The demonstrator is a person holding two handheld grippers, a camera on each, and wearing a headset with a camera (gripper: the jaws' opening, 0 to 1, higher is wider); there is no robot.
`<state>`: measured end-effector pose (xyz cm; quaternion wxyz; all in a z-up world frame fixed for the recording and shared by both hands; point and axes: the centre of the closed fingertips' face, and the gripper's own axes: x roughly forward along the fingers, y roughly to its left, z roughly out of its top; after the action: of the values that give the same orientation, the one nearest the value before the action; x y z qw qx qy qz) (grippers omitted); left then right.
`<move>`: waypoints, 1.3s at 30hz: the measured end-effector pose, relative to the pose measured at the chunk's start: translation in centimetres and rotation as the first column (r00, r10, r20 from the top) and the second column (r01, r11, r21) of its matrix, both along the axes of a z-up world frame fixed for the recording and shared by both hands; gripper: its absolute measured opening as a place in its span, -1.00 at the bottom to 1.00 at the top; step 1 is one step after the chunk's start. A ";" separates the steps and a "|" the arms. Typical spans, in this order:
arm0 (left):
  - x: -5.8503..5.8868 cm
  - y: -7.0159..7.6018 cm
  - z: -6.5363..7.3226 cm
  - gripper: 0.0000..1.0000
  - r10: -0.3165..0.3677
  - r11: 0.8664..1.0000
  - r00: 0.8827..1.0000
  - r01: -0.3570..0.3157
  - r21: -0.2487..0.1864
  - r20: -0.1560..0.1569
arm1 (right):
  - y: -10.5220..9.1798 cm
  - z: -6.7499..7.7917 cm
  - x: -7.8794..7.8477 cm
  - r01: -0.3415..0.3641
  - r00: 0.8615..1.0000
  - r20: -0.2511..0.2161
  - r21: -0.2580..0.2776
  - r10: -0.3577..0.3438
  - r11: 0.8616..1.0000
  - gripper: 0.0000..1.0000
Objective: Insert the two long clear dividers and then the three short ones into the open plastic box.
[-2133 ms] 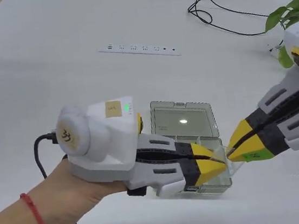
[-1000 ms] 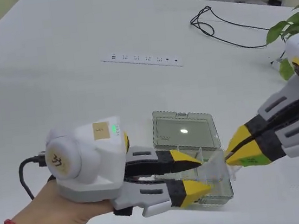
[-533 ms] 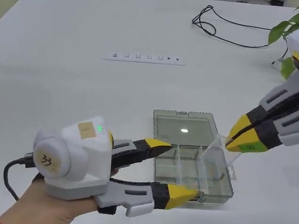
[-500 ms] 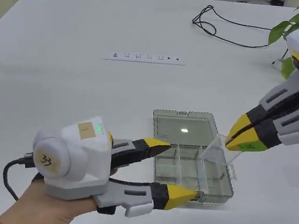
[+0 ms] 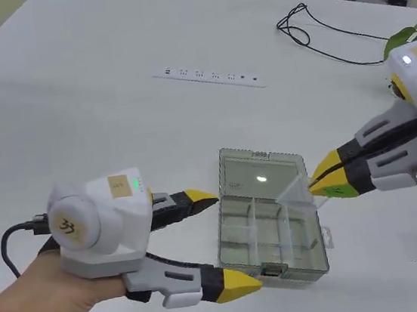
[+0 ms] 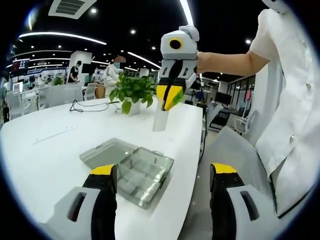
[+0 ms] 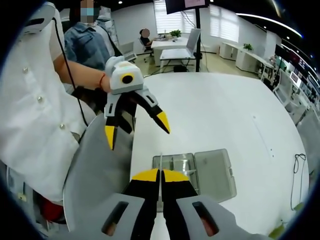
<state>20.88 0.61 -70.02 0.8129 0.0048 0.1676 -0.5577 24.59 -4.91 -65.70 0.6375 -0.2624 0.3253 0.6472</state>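
My right tool [image 5: 320, 181] pinches a clear divider [image 5: 293, 193] just above the open box [image 5: 278, 272]; my left tool [image 5: 220, 240] gapes wide, empty, beside it. Power strip [image 5: 210, 77], cable [image 5: 314, 25], plant [image 5: 406, 29] lie beyond on the table [image 5: 73, 104].

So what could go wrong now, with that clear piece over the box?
The thin clear plastic divider is pinched at one edge by the right gripper; it could twist and miss its slot. The open clear plastic box sits near the white table's front edge and the left gripper is open, so a push might slide it.
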 end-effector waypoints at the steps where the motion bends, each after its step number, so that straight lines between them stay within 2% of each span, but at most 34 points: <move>1: 0.0 0.1 -0.2 0.58 0.002 1.000 1.000 -0.002 0.002 -0.002 | 0.0 -0.2 0.1 0.001 1.000 0.001 -0.001 -0.001 1.000 -0.96; 6: 0.0 0.5 -1.0 0.66 0.010 1.000 1.000 -0.010 0.020 -0.012 | 0.4 -1.8 0.7 -0.013 1.000 0.012 -0.008 0.013 1.000 -0.96; 13: -0.1 1.0 -1.8 0.79 0.021 0.999 1.000 -0.020 0.037 -0.020 | 0.1 -5.0 1.8 -0.023 1.000 0.014 -0.018 0.024 1.000 -0.96; 18: -0.1 1.1 -2.1 0.85 0.027 0.999 0.999 -0.025 0.041 -0.028 | 0.3 -6.5 1.9 -0.024 1.000 0.015 -0.018 0.024 1.000 -0.96; 27: 0.0 1.2 -2.4 0.91 0.032 0.999 0.999 -0.031 0.043 -0.031 | 0.1 -8.1 1.9 -0.016 1.000 0.009 -0.015 0.016 1.000 -0.96; 39: 0.1 1.1 -2.4 0.92 0.030 0.999 0.999 -0.029 0.036 -0.037 | -0.1 -9.2 1.9 -0.007 1.000 -0.004 -0.017 0.007 1.000 -0.96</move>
<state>21.00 1.71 -72.43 0.8177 0.0065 0.1927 -0.5424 26.46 -4.99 -74.91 0.6325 -0.2678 0.3313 0.6470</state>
